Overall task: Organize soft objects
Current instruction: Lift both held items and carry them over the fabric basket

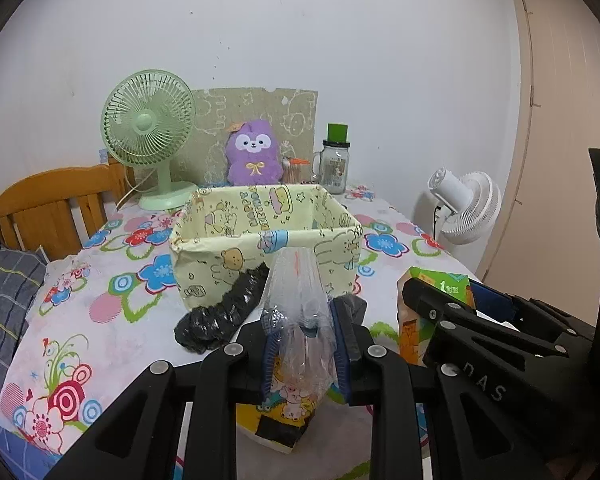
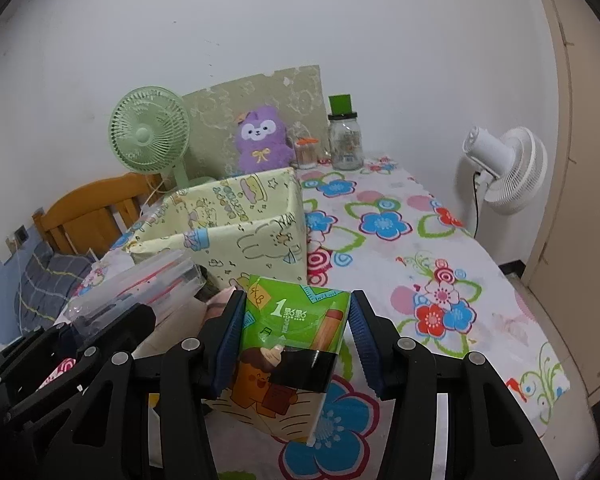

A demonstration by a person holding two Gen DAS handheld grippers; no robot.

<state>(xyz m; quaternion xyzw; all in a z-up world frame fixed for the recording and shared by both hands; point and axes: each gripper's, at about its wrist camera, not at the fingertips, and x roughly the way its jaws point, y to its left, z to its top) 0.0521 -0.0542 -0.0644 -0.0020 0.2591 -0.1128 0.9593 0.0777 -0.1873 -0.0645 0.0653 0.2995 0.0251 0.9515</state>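
My left gripper is shut on a clear plastic bag and holds it up in front of the yellow cartoon-print box. A crumpled black bag lies against the box's front. My right gripper is shut on a green and yellow tissue pack just above the table, right of the box. The pack also shows in the left wrist view. A second cartoon tissue pack lies under the clear bag. The clear bag shows in the right wrist view.
A green desk fan, a purple plush, a glass jar with a green lid and a patterned board stand at the back of the floral tablecloth. A white floor fan stands right; a wooden headboard left.
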